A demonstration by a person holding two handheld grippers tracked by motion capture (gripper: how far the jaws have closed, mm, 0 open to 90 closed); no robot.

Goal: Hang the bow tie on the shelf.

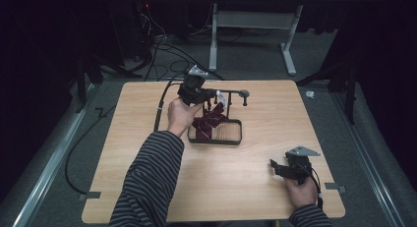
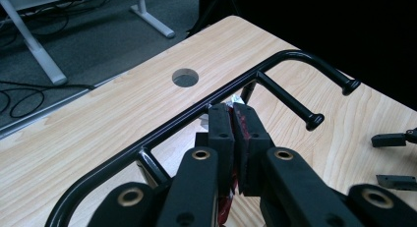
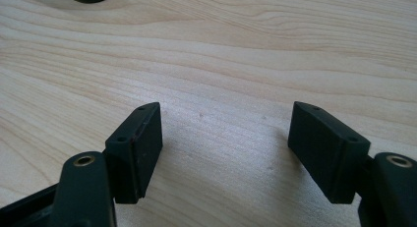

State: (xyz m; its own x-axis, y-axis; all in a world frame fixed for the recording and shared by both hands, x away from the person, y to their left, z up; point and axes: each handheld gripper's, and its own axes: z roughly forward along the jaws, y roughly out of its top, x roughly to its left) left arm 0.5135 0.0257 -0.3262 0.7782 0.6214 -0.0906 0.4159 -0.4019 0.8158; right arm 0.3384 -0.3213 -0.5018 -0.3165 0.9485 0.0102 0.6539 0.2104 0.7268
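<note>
1. In the high view, the left gripper [image 1: 212, 100] is held up over the far end of a black wire rack [image 1: 215, 131] near the middle of the wooden surface [image 1: 246, 187], and a dark red cloth [image 1: 207, 123] hangs from it down into the rack's tray.
2. The left gripper view brings up close what the high view leaves small: its fingers [image 2: 221, 133] are clenched on a thin fold of the dark red cloth [image 2: 241, 138], just beside the rack's top rail [image 2: 206, 111]. A bit of pale label peeks out at the fingertips.
3. The same view shows a round hole [image 2: 185, 77] in the surface beyond the rail.
4. The cloth's long axis runs roughly up and down from the grip, its lower part slumped in the tray toward the person.
5. The right gripper [image 1: 279, 168] rests at the near right edge of the surface, well apart from the rack.
6. The right gripper view shows its fingers [image 3: 135, 151] released, wide apart, with bare wood between them.
</note>
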